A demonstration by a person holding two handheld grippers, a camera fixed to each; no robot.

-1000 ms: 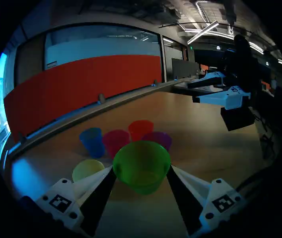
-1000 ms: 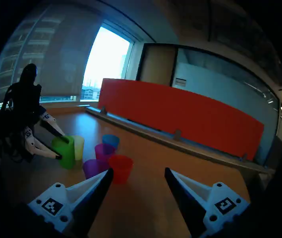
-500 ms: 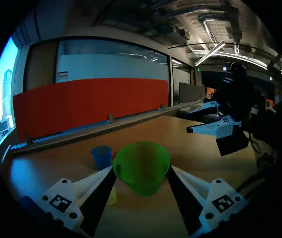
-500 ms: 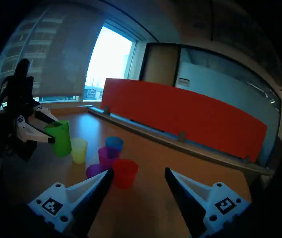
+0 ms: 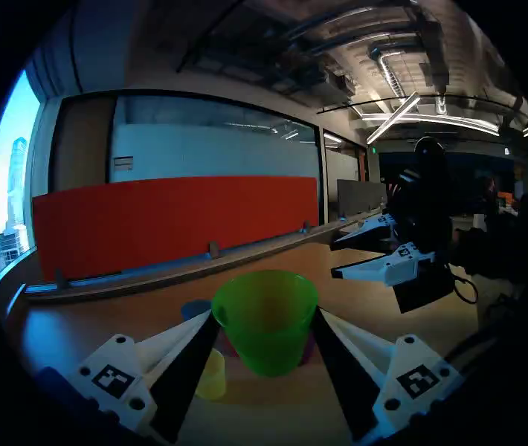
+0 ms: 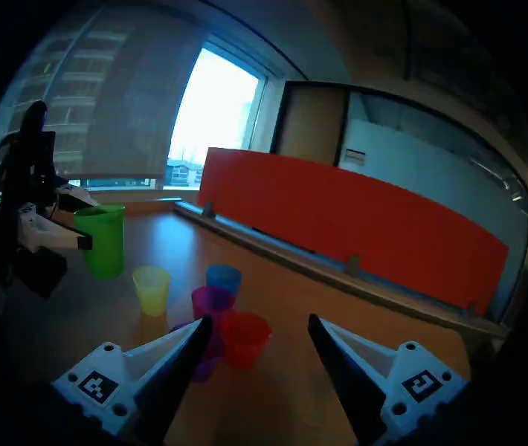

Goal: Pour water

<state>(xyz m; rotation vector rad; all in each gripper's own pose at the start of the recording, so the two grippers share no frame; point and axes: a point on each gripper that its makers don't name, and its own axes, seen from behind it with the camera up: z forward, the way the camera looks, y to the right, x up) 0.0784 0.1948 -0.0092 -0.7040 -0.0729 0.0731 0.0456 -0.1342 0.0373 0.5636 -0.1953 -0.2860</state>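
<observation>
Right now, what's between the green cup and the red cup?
In the right gripper view, the yellow cup and a purple cup stand between the green cup and red cup.

The green cup (image 5: 265, 320), translucent plastic, is upright with its mouth open, clamped between both fingers of the left gripper (image 5: 264, 314) and held above the bench (image 6: 301, 290). 5 smaller cups stand upright on the bench: a yellow cup (image 6: 151, 290) nearest it, then a tight cluster of a blue cup (image 6: 224, 279), a purple cup (image 6: 213, 303), a red cup (image 6: 245, 338) and a half-hidden violet cup (image 6: 206, 366).
</observation>
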